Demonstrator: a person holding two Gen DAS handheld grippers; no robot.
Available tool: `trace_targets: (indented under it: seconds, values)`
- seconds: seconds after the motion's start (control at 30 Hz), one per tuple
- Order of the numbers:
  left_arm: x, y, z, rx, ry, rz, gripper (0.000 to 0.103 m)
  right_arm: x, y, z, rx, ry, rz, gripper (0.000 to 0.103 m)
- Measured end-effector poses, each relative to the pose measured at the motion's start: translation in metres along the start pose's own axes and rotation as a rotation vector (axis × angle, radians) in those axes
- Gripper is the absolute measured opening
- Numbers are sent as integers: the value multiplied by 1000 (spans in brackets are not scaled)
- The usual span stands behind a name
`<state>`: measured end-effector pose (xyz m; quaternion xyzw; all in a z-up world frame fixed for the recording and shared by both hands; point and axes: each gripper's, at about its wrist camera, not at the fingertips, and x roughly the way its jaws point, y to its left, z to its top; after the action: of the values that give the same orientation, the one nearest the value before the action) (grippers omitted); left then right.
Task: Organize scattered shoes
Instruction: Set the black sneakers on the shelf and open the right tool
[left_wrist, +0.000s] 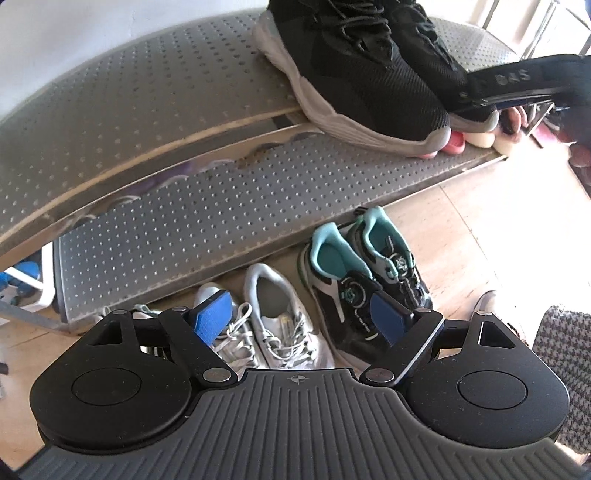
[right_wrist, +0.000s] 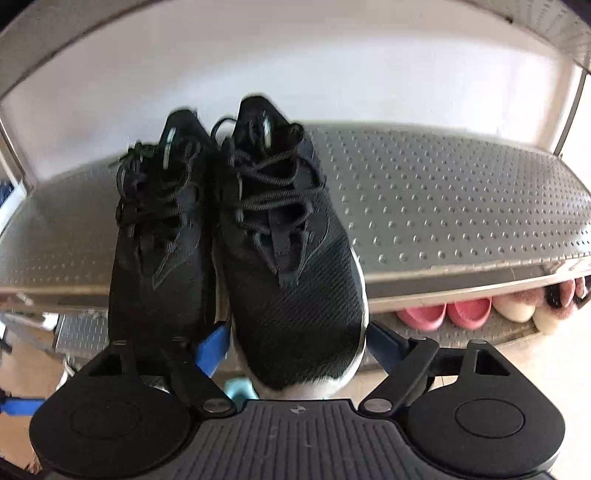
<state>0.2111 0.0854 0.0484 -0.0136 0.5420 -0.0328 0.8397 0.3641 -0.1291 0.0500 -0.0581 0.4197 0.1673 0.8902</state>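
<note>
The black sneakers (right_wrist: 236, 236) sit paired on the shelf (right_wrist: 461, 206); the right gripper (right_wrist: 295, 347) brackets one toe, grip unclear. The left gripper (left_wrist: 299, 317) hangs wide open, empty, above the white sneakers (left_wrist: 266, 325) and teal sneakers (left_wrist: 362, 280) on the floor (left_wrist: 480, 229).

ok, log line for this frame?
right tongs: open around toe of black mesh sneaker on perforated metal shelf | left tongs: open, empty

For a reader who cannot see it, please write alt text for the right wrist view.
A pair of black mesh lace-up sneakers stands side by side on a perforated grey metal shoe-rack shelf, toes toward the camera. The right gripper is open, its blue-padded fingers flanking one toe. Pink slippers sit on the shelf below.
</note>
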Motion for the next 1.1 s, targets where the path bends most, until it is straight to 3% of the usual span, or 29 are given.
trace_targets:
  seconds: [0.03, 0.07, 0.1, 0.13, 0.17, 0.27, 0.43, 0.63, 0.67, 0.73, 0.77, 0.83, 0.97, 1.1]
  values:
    - [-1, 2, 0, -7, 0, 4, 87, -6, 1, 0, -16, -17, -24, 83]
    - [-2, 5, -1, -17, -2, 9, 87, -24, 4, 2, -51, -119, -82, 84]
    - [-3, 7, -1, -26, -3, 10, 87, -40, 7, 2, -71, -253, -76, 85]
    - [-4, 8, 0, -34, -4, 11, 87, -46, 9, 3, -80, -328, -19, 78]
    - [-4, 10, 0, -43, -5, 11, 87, -47, 9, 3, -79, -342, 0, 74]
    - [-6, 10, 2, -40, -13, 12, 87, -35, 17, 7, -74, -409, 127, 75]
    - [-7, 12, 4, -37, -24, 21, 87, 12, 28, 21, -107, -344, 161, 75]
    - [-2, 15, 8, -56, -15, 25, 87, 30, 30, 23, -52, -359, 126, 76]
    - [-2, 15, 9, -52, -16, 27, 87, 34, 35, 23, -60, -359, 96, 72]
    - [1, 13, 10, -45, -13, 31, 87, 38, 41, 24, -75, -360, 49, 49]
    - [2, 13, 10, -42, -9, 34, 87, 37, 43, 26, -83, -361, 32, 45]
    - [5, 12, 9, -40, -3, 37, 87, 35, 47, 30, -97, -361, -2, 26]
    - [13, 12, 8, -38, 14, 55, 87, 32, 38, 30, -112, -361, -49, 23]
    - [16, 7, 9, -43, 20, 52, 87, 39, -1, 27, -75, -366, -211, 24]
